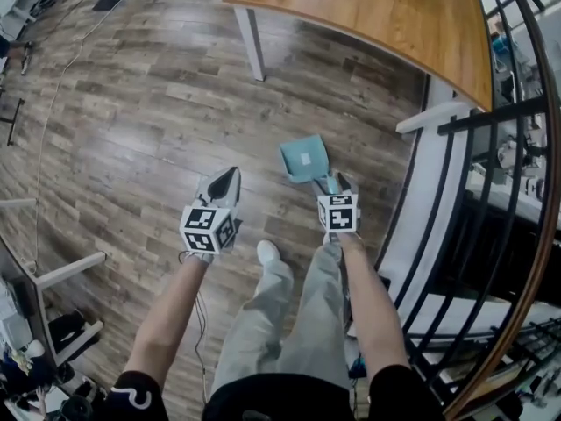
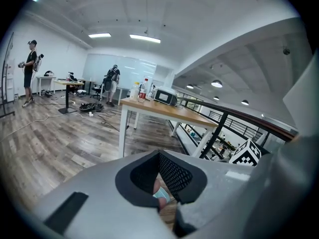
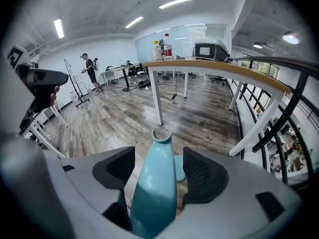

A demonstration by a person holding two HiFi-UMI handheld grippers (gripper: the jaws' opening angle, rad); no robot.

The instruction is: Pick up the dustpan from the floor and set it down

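The dustpan [image 1: 304, 159], a pale teal one, lies on the wooden floor [image 1: 149, 121] on the near side of the long table, below the corner of its brown tabletop [image 1: 368, 7] and on the side of the table nearest the black railing [image 1: 491, 174]. Its scoop points toward the table and its handle points away from it, back toward the person. The right gripper [image 1: 337, 182] is low over that handle, farther from the table than the scoop is. In the right gripper view its fingers [image 3: 202, 176] stand wide apart with the handle [image 3: 154, 183] running up between them, and a strip of floor shows on each side of the handle, so neither pad presses on it. Whether the handle end rests on the floor or sits slightly raised is hard to tell from here. The left gripper [image 1: 224, 181] hangs beside the right one, about as far from the table and on the side away from the railing, over bare floor. Its fingers [image 2: 174, 176] are drawn together to a narrow slit and hold nothing. A white shoe [image 1: 267, 253] stands on the floor farther from the table than both grippers, between the person's two forearms. On the tabletop [image 3: 214, 66] stand a few bottles [image 3: 167, 46] and a dark boxy appliance [image 3: 209, 50].
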